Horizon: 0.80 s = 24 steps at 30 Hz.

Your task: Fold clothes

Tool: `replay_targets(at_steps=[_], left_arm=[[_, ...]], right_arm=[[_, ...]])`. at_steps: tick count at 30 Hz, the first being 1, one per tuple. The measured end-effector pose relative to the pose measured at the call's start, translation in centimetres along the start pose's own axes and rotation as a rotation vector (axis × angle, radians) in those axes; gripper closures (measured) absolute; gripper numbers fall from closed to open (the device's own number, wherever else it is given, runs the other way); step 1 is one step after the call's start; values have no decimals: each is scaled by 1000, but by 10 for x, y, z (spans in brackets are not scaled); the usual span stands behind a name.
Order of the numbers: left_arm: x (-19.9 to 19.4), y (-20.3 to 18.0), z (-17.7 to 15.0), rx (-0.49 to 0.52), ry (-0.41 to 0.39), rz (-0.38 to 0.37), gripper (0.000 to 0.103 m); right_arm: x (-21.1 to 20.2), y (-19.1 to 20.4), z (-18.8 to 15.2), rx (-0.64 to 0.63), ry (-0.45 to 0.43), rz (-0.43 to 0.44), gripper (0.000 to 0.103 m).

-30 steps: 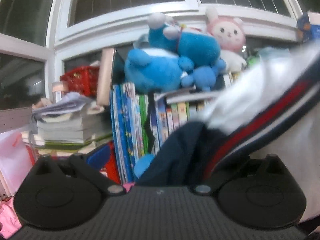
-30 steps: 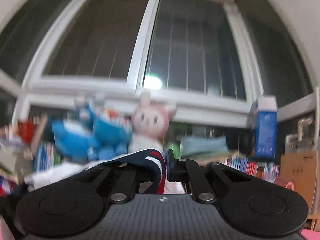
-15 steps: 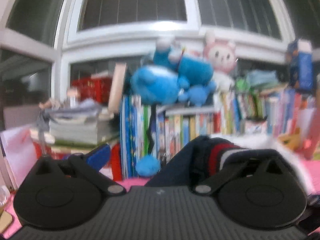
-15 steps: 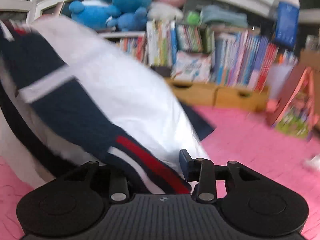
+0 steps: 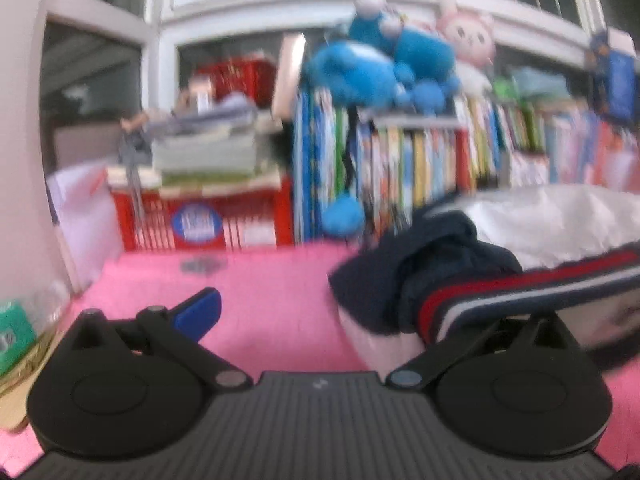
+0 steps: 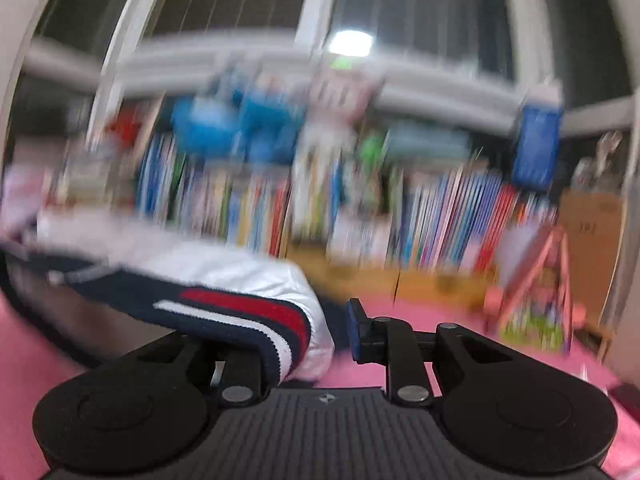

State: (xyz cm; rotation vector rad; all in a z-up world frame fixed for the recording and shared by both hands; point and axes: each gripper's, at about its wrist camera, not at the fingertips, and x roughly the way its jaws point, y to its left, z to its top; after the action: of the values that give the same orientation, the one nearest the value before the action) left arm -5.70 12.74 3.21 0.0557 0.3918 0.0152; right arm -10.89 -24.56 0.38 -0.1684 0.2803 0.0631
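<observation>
Covering each gripper's inner finger, the jacket (image 5: 532,280) hides both grips.

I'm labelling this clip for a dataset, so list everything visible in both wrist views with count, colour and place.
jacket: one, white with navy, red and white striped trim, on the mat, right in the left view, left in the right view
mat: one, pink, underneath
blue plush toys: count unclear, on top of the books
pink rabbit plush: one, beside them
books: many, multicoloured, upright at the back
red crate: one, back left, paper stacked on top
blue box: one, back right
easel toy: one, pink, right
left gripper: open, trim lying over its right finger
right gripper: open, trim over its left finger
</observation>
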Motion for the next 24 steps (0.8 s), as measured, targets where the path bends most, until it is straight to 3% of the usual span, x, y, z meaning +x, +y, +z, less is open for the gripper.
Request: replay_targets(at_steps=[5,10,13,14,16,18,19,20,21,23,24], left_arm=[[-17,3,-39,75,123,-11,0],[-42,-3,-59,133,172,-87,0],[-37,-12,-59,205,169,-92,0],[-25,-15,-52,217,164,-97,0],[15,-22,-14,211,155,-81,0],[55,-28,39,196,121,-37,5],[53,-26,74,152,20,2,8],[48,-23,109,104,-90,42,12],[43,-20,144,55,-200,82,10],[15,-12,183,-32,-419,137,0],[7,-9,189,-52,-455,127,0]], right_arm=[[-28,22,-28,-192,124,19,77],[-37,20,-36,-222,272,59,72],[-36,20,-41,-239,375,85,72],[-16,24,-41,-245,440,90,72],[32,31,-24,-274,470,53,72],[78,8,39,-323,361,-54,74],[86,3,81,-320,238,-133,74],[81,0,126,-281,66,-197,74],[70,-2,165,-239,-119,-254,74],[27,-3,212,-140,-522,-339,72],[14,-3,219,-112,-602,-358,70]])
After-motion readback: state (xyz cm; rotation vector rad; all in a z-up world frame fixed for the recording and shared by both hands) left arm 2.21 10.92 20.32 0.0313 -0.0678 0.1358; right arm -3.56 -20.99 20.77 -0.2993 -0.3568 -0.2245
